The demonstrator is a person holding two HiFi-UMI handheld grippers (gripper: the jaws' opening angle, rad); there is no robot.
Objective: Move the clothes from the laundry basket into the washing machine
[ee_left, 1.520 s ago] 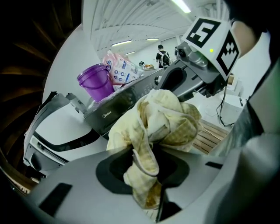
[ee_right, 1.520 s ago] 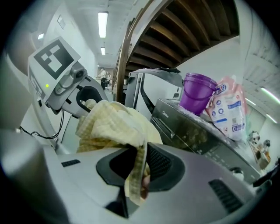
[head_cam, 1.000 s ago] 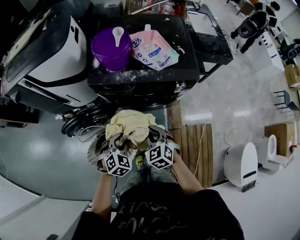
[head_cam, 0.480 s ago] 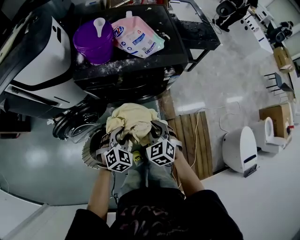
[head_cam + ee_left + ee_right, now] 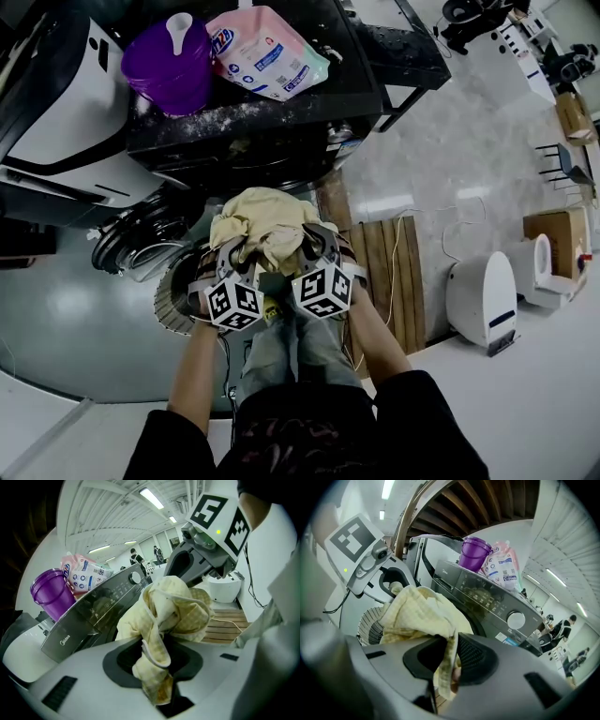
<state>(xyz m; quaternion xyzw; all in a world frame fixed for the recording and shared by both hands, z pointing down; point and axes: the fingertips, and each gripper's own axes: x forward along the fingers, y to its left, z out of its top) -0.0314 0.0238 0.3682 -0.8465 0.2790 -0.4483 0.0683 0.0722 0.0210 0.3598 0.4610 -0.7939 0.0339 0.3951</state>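
As the crumpled pale-yellow checked cloth (image 5: 258,220) hangs before the dark front-loading washing machine (image 5: 253,141), left gripper (image 5: 232,262) and right gripper (image 5: 314,251) each pinch a fold between nearly closed jaws.

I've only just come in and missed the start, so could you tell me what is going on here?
A person is holding one bunched pale yellow cloth with both grippers: the left gripper and the right gripper are each clamped on it. The cloth hangs above the laundry basket, in front of the washing machine, and is not yet inside. A purple tub and a pink detergent pouch sit on the machine's top.
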